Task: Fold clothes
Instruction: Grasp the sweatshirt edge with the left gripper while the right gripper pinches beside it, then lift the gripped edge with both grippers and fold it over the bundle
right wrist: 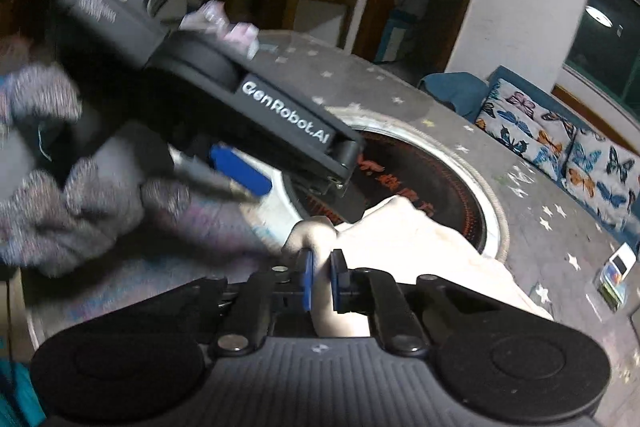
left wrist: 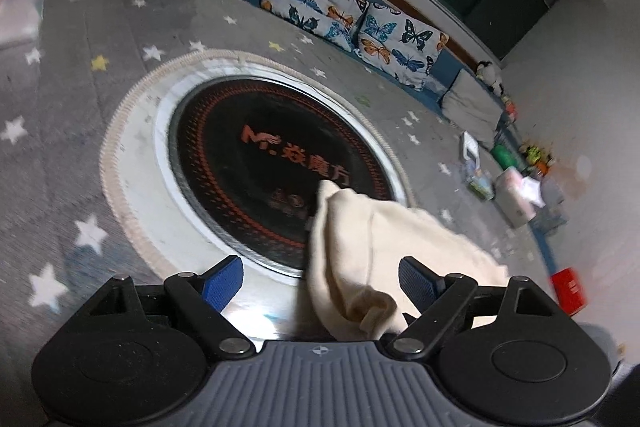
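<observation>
The left tongs (left wrist: 320, 277) stand wide open, the two blue pads far from each other, and nothing is pressed between them. The right tongs (right wrist: 322, 281) are almost closed, the pads near together with cream cloth (right wrist: 400, 239) pinched between them. In the right wrist view the left tongs come from the upper left, tilted down, and a hand in a grey knitted glove (right wrist: 60, 195) holds their handle.

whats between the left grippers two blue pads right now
A bunched fold of the cream garment lies between the open left gripper pads, nearer the right one, over the shiny table rim. The left wrist view shows it.
</observation>
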`<state>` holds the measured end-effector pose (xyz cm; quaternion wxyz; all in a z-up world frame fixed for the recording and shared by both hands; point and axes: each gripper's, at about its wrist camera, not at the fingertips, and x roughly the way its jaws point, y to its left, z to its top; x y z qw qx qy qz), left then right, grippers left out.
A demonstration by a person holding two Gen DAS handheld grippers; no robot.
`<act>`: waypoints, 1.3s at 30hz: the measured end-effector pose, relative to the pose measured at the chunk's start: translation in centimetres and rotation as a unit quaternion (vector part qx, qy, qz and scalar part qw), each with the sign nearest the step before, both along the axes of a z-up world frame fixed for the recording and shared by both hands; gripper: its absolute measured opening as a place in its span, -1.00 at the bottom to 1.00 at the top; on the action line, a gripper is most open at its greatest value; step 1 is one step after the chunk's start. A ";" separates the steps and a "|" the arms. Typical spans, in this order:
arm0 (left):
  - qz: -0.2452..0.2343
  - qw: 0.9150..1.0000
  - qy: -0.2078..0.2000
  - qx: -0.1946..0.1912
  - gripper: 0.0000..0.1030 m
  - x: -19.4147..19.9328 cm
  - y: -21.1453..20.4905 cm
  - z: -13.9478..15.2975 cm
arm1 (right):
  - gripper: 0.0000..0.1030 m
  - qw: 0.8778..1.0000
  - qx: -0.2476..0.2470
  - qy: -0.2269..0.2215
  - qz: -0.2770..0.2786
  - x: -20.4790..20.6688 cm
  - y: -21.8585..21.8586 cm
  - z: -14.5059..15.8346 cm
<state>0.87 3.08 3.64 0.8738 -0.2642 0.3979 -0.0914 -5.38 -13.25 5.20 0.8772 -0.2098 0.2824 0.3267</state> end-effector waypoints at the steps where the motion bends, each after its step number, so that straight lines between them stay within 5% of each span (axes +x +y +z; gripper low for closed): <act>1: 0.002 1.000 0.004 -0.010 0.68 0.2 -0.1 0.0 | -0.87 1.000 0.011 0.002 -0.005 0.1 -0.4 0.3; 11: 0.017 0.993 0.063 -0.099 0.64 2.3 -1.2 -1.5 | -0.90 0.998 0.064 0.008 -0.022 0.5 -3.0 2.0; 14: 0.020 0.990 0.069 -0.121 0.44 2.6 -1.5 -2.0 | -0.90 0.997 0.071 0.011 -0.019 0.2 -3.2 1.9; 19: 0.027 0.986 0.086 -0.143 -0.43 3.0 -1.5 -3.1 | -0.88 0.996 0.081 0.022 -0.014 0.1 -3.7 1.6; 24: 0.024 0.986 0.088 -0.139 -0.57 3.2 -1.4 -3.4 | -0.70 0.995 0.093 0.027 -0.023 0.1 -4.9 1.6; 32: 0.012 0.992 0.072 -0.104 -0.57 2.8 -2.1 -2.9 | -0.43 0.983 0.092 0.022 -0.158 2.2 -12.6 1.1; 39: 0.003 0.996 0.060 -0.068 -0.55 2.6 -2.8 -2.5 | -0.27 0.946 0.115 0.043 -0.302 4.3 -20.1 -1.1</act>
